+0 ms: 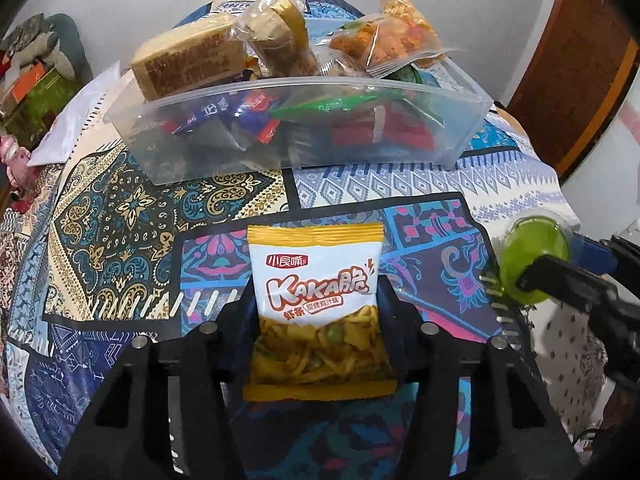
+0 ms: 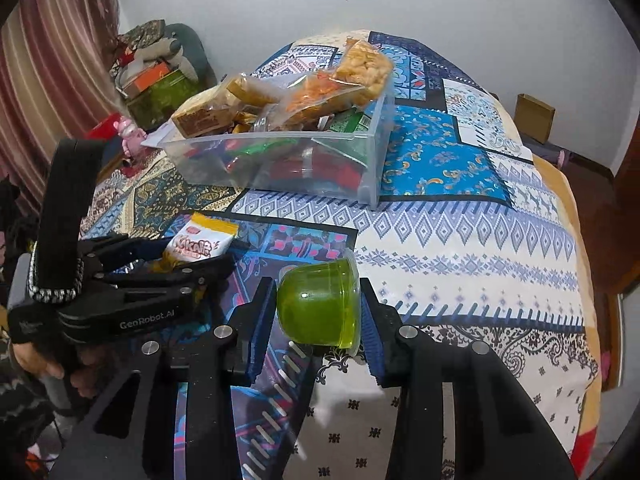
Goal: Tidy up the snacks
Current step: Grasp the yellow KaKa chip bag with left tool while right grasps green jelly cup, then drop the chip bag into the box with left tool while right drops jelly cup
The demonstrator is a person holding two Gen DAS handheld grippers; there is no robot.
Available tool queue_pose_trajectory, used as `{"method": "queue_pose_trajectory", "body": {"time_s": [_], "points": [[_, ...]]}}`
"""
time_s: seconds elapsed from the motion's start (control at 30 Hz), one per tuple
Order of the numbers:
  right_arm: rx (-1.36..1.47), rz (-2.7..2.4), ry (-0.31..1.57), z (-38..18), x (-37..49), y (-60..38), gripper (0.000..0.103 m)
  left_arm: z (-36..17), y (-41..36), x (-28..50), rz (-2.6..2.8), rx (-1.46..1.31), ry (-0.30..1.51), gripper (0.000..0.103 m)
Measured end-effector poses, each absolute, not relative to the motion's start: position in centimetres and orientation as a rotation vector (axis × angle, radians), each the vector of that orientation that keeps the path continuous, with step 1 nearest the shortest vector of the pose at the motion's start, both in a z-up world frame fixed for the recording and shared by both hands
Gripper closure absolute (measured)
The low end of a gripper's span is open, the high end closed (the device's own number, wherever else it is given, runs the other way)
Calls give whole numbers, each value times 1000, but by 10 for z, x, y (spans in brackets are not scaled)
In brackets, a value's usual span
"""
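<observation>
From your left wrist camera, your left gripper (image 1: 316,320) is pinching the chip bag (image 1: 316,304) between its two fingers; the bag stands upright in the jaws at 6 o'clock, its white-and-yellow face toward the lens, held above the patterned cloth (image 1: 120,208). At 12 o'clock the clear bin (image 1: 280,136) sits on the cloth, filled past its rim: a tan cake pack (image 1: 188,60) leans at its 10 o'clock corner, a clear pastry pack (image 1: 276,28) sits beside it, and orange fried snacks (image 1: 400,36) top the 1 o'clock side, with red, blue and green wrappers lower down behind the wall. At 3 o'clock your right gripper (image 1: 536,268) shows, clamped on the green jelly cup (image 1: 532,252). From your right wrist camera, the right gripper (image 2: 318,308) has its blue pads (image 2: 264,320) pressed against both sides of the jelly cup (image 2: 316,304), which lies tipped on its side in the jaws at 6 o'clock, over the cloth (image 2: 460,240). The bin (image 2: 376,160) is at 12 o'clock, well apart from the cup, snacks heaped above its rim. At 9 o'clock your left gripper (image 2: 192,256) holds the chip bag (image 2: 196,246), closed on its lower end. A small cardboard box (image 2: 534,118) stands at 2 o'clock, beyond the cloth's edge.
</observation>
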State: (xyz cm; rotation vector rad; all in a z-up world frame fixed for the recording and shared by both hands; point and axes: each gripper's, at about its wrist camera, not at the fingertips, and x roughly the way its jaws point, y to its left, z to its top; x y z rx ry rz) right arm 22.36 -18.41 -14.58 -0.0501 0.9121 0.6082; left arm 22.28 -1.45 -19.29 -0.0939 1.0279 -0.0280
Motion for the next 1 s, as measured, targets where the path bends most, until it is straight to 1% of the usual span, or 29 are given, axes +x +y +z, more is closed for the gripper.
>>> {"method": "queue_pose_trajectory", "body": {"time_s": [0.17, 0.53, 0.77, 1.0], "points": [[-11, 623, 904, -141, 227, -184, 66, -180, 1, 216, -33, -129, 1006, 52], [33, 654, 764, -88, 248, -164, 66, -103, 29, 226, -49, -142, 826, 52], [31, 666, 690, -63, 270, -141, 66, -70, 53, 264, -33, -173, 760, 52], [35, 665, 664, -57, 306, -118, 66, -66, 61, 313, -36, -153, 757, 52]]}}
